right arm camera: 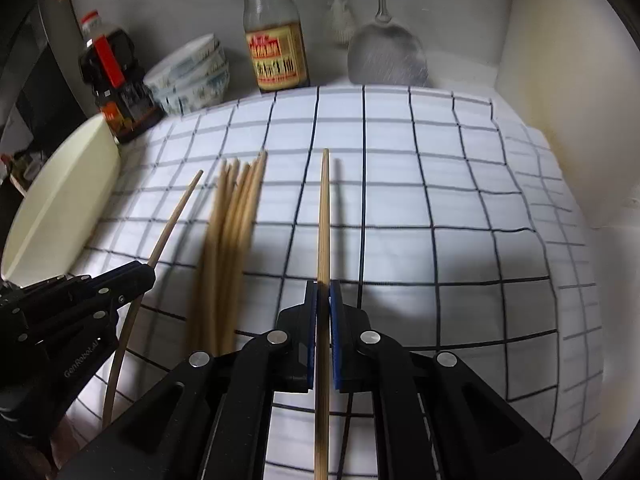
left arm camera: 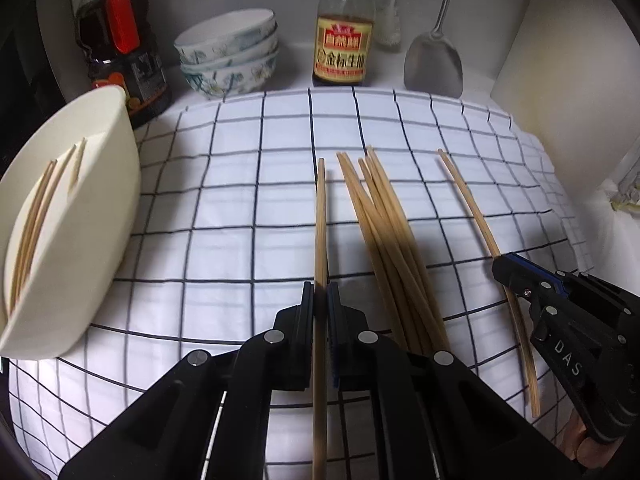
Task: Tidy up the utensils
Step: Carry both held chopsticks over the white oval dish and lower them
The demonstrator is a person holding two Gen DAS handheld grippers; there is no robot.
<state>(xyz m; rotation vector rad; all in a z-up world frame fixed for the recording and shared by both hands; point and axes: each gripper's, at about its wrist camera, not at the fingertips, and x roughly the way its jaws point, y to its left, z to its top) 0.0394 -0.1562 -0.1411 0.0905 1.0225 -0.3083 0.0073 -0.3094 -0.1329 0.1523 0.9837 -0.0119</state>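
Two hand-held grippers are seen, each clenched on a single bamboo chopstick. The left gripper (left arm camera: 320,292) is closed on one chopstick (left arm camera: 320,216), which runs forward between its blue pads and points toward the back wall, its far end raised off the checked cloth (left arm camera: 224,200). The right gripper (right arm camera: 323,292) is clamped on a second chopstick (right arm camera: 324,208) in the same manner.

Between the two grippers a loose bundle of chopsticks (left arm camera: 384,232) is laid on the cloth; about six can be counted, though overlap and blur leave the count uncertain. To the left, a cream bowl (left arm camera: 100,200) is tilted at the cloth's edge, with about three chopsticks (left arm camera: 36,216) leaning inside it.

Behind the cloth are ranged three stacked patterned bowls (left arm camera: 230,56), two sauce bottles, one dark with a red handle (left arm camera: 120,40) and one with a yellow label (left arm camera: 344,40), one metal spatula (left arm camera: 434,60) and one white brush (left arm camera: 390,20).
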